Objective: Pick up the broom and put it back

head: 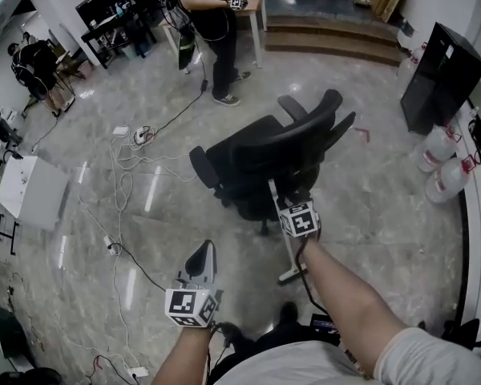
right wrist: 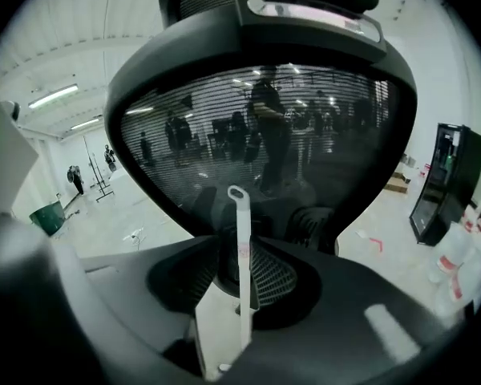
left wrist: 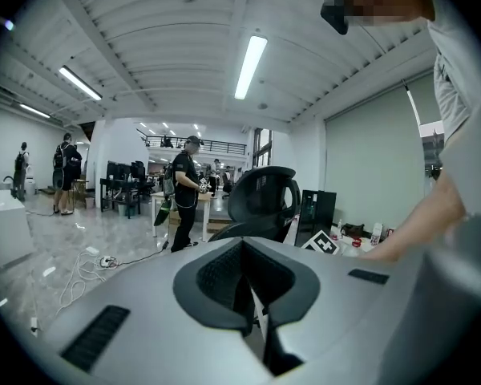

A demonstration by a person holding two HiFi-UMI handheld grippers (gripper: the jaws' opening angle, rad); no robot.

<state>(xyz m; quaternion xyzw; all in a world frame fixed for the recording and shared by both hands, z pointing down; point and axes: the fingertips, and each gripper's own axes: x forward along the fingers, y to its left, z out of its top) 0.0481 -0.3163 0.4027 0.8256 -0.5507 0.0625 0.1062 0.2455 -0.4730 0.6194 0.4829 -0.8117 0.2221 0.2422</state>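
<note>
Two grippers show. On the left, the left gripper (head: 206, 251) has its jaws together, with nothing between them. To the right, the right gripper (right wrist: 239, 299) faces the black office chair (head: 264, 151), jaws apart around the broom (right wrist: 240, 239), whose thin white handle stands upright between them.

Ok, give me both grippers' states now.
Left gripper: shut, empty.
Right gripper: open, broom handle between its jaws, not clamped.

Broom (right wrist: 242, 263): slim pale handle, hang-loop at tip, near upright
</note>
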